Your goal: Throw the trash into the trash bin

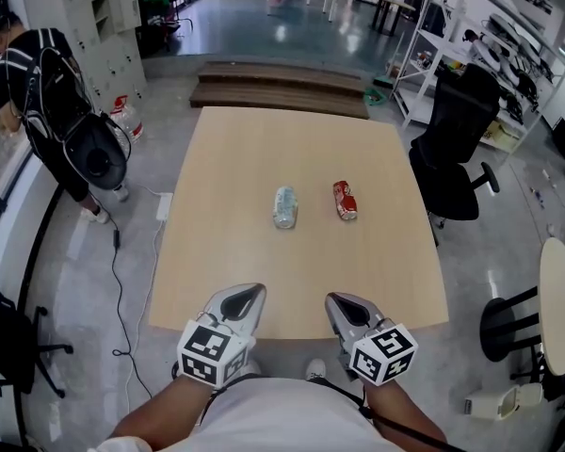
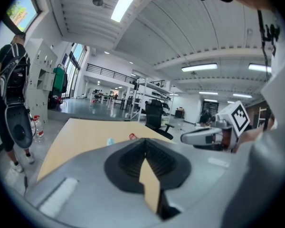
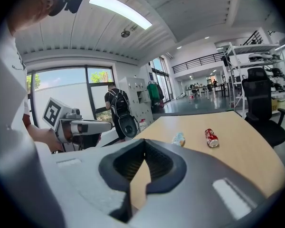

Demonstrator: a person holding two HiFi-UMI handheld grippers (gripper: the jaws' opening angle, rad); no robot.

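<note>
A crushed clear plastic bottle with a pale blue label (image 1: 284, 207) and a crushed red drink can (image 1: 345, 201) are seen lying on their sides near the middle of a square light wooden table (image 1: 264, 149). The can lies to the right of the bottle, and the two are apart.

The left gripper (image 1: 249, 296) and the right gripper (image 1: 342, 303) are held side by side over the near edge of the table, well short of both pieces of trash. In each gripper view the jaws are seen clenched, tips meeting, with nothing caught between them; only tabletop shows through the gap lower down. In the left gripper view the bottle and can are tiny and partly hidden behind the gripper's grey body.

At the far left a person carrying a black backpack (image 1: 47, 102) is cut off by the picture's edge. A black office chair (image 1: 457, 139) stands right of the table, and a round white table (image 1: 560, 304) is cut off at the right edge.
</note>
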